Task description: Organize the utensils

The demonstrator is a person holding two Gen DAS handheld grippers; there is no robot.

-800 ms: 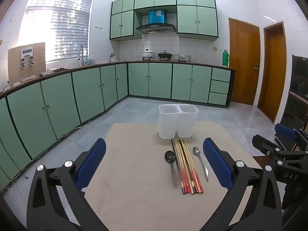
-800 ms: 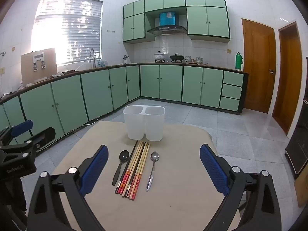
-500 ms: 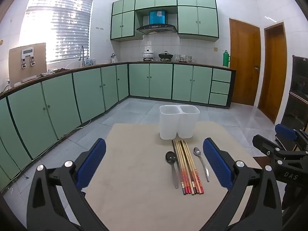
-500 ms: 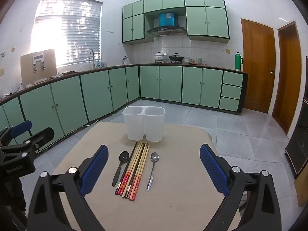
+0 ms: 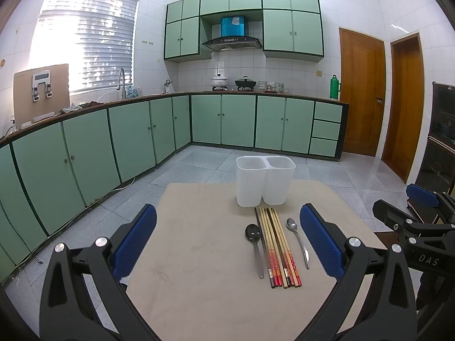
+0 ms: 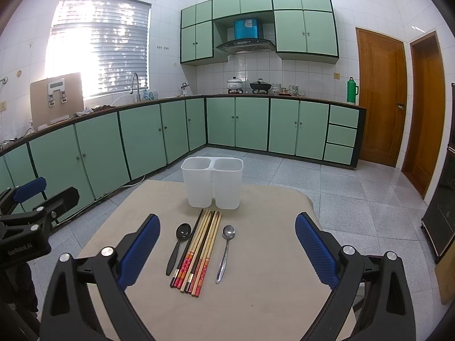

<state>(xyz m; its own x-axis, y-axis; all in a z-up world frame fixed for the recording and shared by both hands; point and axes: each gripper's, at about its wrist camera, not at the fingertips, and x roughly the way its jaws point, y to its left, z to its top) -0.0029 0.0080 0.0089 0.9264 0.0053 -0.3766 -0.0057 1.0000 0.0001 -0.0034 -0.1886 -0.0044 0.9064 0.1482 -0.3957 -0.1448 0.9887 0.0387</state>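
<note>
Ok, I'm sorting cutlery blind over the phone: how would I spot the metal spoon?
Find the white twin-bin holder on the beige table. Before it lie chopsticks. The metal spoon lies on their right, shiny silver; the spoon on their left is black.

— Any movement to call?
— Barely. In the left wrist view the white holder (image 5: 266, 182) sits a touch lower in frame than a moment ago, and the chopsticks (image 5: 277, 247) slide a hair to the right.
— And the right wrist view?
— The white holder creeps a shade left and down.
</note>
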